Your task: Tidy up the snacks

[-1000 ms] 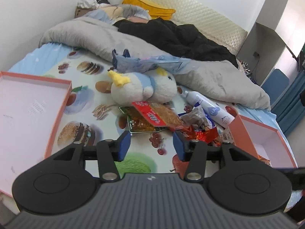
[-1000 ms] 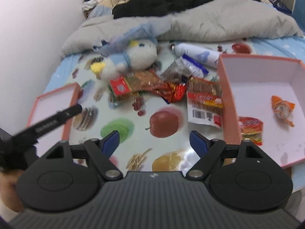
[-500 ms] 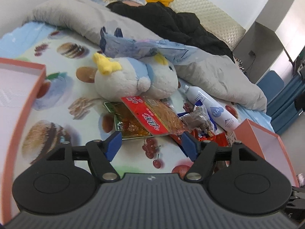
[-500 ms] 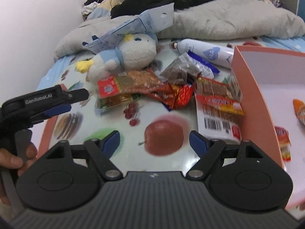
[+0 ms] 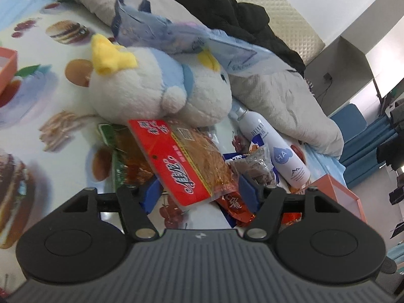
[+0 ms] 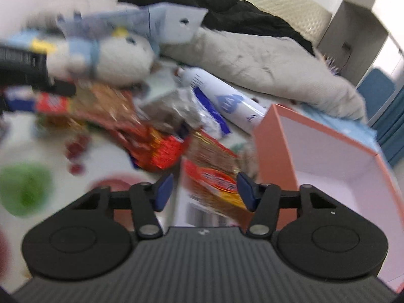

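A pile of snack packets lies on the fruit-print sheet. In the left wrist view my left gripper [image 5: 199,192] is open, its jaws on either side of a red-topped packet of orange strips [image 5: 186,161] that lies on a green-edged packet [image 5: 121,156]. A grey packet [image 5: 257,164] and a red foil packet [image 5: 234,207] lie to its right. In the blurred right wrist view my right gripper [image 6: 204,189] is open around a red-and-brown packet [image 6: 214,179] beside the pink box [image 6: 328,161].
A white and blue plush bird [image 5: 156,88] lies behind the pile, with a blue plastic bag [image 5: 192,43] on it. A white spray bottle [image 5: 275,149] lies right of the pile. A grey duvet [image 5: 282,98] and black clothes [image 5: 227,10] lie behind. A second pink box edge [image 5: 7,63] shows far left.
Both grippers have moved forward and down into the snack pile. The left now straddles the red-topped packet, the right the red-and-brown packet. Both stay open.
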### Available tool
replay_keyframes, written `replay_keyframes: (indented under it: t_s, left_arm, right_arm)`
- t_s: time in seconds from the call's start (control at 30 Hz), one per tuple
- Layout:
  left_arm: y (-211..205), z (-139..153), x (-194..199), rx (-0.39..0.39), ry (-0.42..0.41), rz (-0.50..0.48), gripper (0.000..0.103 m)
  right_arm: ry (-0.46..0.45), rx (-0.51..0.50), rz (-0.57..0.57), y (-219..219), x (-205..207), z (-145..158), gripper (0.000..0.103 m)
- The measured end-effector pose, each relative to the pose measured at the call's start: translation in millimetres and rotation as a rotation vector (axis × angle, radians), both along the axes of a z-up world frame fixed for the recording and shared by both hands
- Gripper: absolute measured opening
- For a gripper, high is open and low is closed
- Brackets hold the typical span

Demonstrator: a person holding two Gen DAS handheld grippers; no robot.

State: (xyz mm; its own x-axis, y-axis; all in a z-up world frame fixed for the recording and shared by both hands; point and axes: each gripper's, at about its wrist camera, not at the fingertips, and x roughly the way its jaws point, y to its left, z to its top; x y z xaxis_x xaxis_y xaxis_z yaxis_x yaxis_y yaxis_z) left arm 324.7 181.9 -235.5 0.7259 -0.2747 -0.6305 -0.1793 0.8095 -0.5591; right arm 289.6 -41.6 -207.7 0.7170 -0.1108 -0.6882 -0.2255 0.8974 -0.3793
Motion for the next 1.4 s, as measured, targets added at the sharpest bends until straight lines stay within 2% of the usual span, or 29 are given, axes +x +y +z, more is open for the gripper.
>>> replay_keyframes:
  t_s: [0.1, 0.23, 0.27, 0.3, 0.33, 0.37, 0.43, 0.5, 0.6, 0.73, 0.97, 1.23, 1.4]
  left_arm:
    - [-5, -7, 10, -0.007, 0.011, -0.009, 0.06]
    - [-10, -11, 19, -0.006, 0.006, -0.003, 0.05]
    - [-10, -13, 22, -0.011, 0.006, 0.007, 0.047]
    - [-10, -15, 24, -0.016, 0.013, 0.02, 0.04]
    - [-9, -17, 27, -0.022, 0.02, 0.03, 0.032]
    - [-8, -18, 29, -0.032, 0.021, 0.038, 0.029]
    - [-8, -18, 32, -0.052, 0.014, 0.047, 0.015]
    - [-10, -13, 32, -0.039, -0.005, 0.048, 0.01]
    - [-17, -2, 30, 0.011, -0.033, 0.045, 0.007]
    - [-21, 15, 19, 0.032, -0.051, 0.046, 0.003]
    - [-34, 54, -22, 0.102, -0.098, 0.053, 0.0]
    - [-50, 80, -81, 0.117, -0.089, 0.046, 0.0]
    - [-60, 84, -116, 0.143, -0.06, 0.027, 0.0]
  right_arm:
    - [0.019, -0.036, 0.007, -1, 3, -13, 0.042]
    - [-0.014, -0.071, 0.028, 0, 6, -22, 0.038]
    - [-0.023, -0.075, 0.036, 1, 7, -23, 0.034]
    - [-0.027, -0.081, 0.043, 1, 9, -25, 0.029]
    - [-0.022, -0.082, 0.046, 1, 11, -26, 0.016]
    - [-0.021, -0.073, 0.049, 0, 13, -25, 0.01]
    - [-0.035, -0.065, 0.052, -1, 15, -22, 0.006]
    - [-0.052, -0.061, 0.051, -3, 15, -16, 0.005]
    - [-0.089, -0.07, 0.058, -4, 9, -7, 0.002]
    - [-0.09, -0.035, 0.046, -14, -1, 6, 0.002]
    - [-0.121, 0.023, 0.038, -28, -30, 30, 0.002]
    - [-0.129, 0.064, 0.07, -32, -78, 51, 0.002]
    - [-0.113, 0.081, 0.087, -36, -108, 52, 0.003]
